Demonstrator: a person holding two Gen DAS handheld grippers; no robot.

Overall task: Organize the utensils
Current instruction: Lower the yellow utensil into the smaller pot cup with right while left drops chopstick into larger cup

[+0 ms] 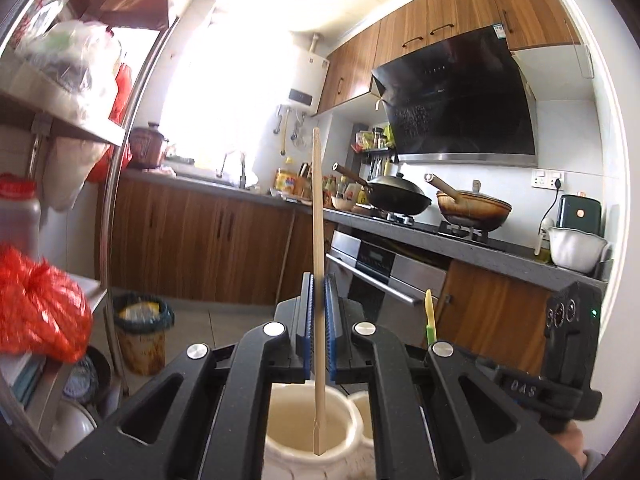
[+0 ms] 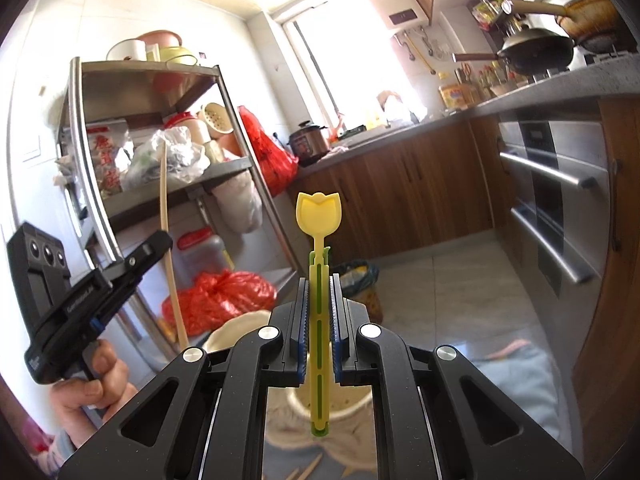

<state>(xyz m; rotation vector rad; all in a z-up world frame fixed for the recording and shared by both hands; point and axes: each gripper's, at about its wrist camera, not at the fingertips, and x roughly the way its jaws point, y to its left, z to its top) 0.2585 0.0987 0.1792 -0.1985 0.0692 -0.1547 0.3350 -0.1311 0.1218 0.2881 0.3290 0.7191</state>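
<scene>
Left tongs [image 1: 319, 308] clamped on a single wooden chopstick [image 1: 317, 216], held near upright. Its lower tip hangs inside the mouth of the cream ceramic holder [image 1: 280, 446], near centre; whether it touches the bottom cannot be told.

Right tongs [image 2: 319, 308] clamped on the slotted stem of a yellow-green plastic tulip-shaped utensil [image 2: 319, 216], head up, lower end just above a second cream pot [image 2: 352, 408] to the right of the first.

More chopsticks [image 2: 308, 468] lie loose below the pots, near edge of view.

Handling, judged:
- Chopstick: light, stiff, smooth, thin. Likely to pivot or slip between the pads. Grip sits below mid-length, leaving the top free to swing; a mid-length hold would steady it.
- Plastic utensil: light, slightly flexible, slotted stem may give under squeeze. Hold on the stem, gently.
- Pots: ceramic, fragile, tippable; lower utensils, do not drop them.
</scene>
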